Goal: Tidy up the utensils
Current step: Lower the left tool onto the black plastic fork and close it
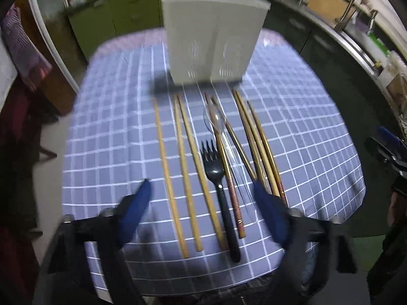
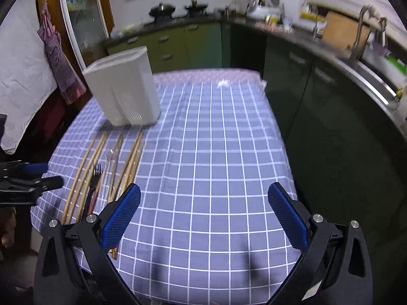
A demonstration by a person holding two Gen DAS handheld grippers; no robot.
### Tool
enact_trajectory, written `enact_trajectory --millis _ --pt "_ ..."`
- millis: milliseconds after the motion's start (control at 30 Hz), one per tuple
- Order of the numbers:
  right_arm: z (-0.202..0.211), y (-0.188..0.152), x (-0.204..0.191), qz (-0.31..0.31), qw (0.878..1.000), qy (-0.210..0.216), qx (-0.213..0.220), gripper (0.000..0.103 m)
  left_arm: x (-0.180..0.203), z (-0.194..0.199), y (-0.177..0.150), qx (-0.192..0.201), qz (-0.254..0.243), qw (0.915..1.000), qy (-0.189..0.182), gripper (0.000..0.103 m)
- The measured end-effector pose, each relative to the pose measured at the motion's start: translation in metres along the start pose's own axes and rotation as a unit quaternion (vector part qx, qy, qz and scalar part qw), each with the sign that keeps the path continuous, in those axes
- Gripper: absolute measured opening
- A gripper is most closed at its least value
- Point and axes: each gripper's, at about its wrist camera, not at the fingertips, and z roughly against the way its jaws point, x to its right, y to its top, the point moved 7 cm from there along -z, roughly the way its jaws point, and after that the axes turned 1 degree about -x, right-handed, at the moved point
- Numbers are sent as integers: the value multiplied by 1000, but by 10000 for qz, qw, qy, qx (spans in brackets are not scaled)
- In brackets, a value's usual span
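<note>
A white two-compartment utensil holder (image 1: 213, 38) (image 2: 124, 89) stands at the far side of the blue checked tablecloth (image 1: 114, 127) (image 2: 216, 139). In front of it a row of utensils lies lengthwise: pale wooden chopsticks (image 1: 183, 165), a black plastic fork (image 1: 220, 180), a clear plastic spoon (image 1: 215, 122) and gold metal chopsticks (image 1: 257, 147) (image 2: 129, 162). My left gripper (image 1: 201, 183) hovers open over the near ends of the row, with the fork and wooden chopsticks lying between its blue fingers, untouched. My right gripper (image 2: 203, 186) is open over bare cloth, to the right of the utensils.
The table's near edge and right edge (image 2: 285, 152) drop off to the floor. Green kitchen cabinets (image 2: 190, 43) run behind and along the right, with a sink and tap (image 2: 366, 25). A checked cloth (image 2: 58, 58) hangs at the left by a door frame.
</note>
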Motion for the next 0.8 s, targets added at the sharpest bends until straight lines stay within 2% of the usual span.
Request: enact_trajectory --millis 33,67,133,167,200,400,800 --pt "-5 1 2 11 9999 44 -90 99 4 -10 -1 -194 35 9998 29 62" --pt "-9 1 3 48 9998 40 -166 99 8 -15 -2 -306 39 9995 42 54" --pt "-14 0 2 107 9996 -6 -247 99 14 -23 -8 -589 84 9982 -38 52" --pt "-16 1 1 140 9995 16 -270 99 17 -28 -11 -700 106 9975 -63 47" --pt "-18 0 0 161 9994 50 -295 99 19 -32 -12 -799 113 9967 -49 37" --pt "-28 -4 -14 257 9985 304 -374 99 22 -54 -18 -1222 328 9919 -55 20" --pt "-34 -7 -22 404 9977 342 -417 99 15 -65 -15 -1438 362 9889 77 14"
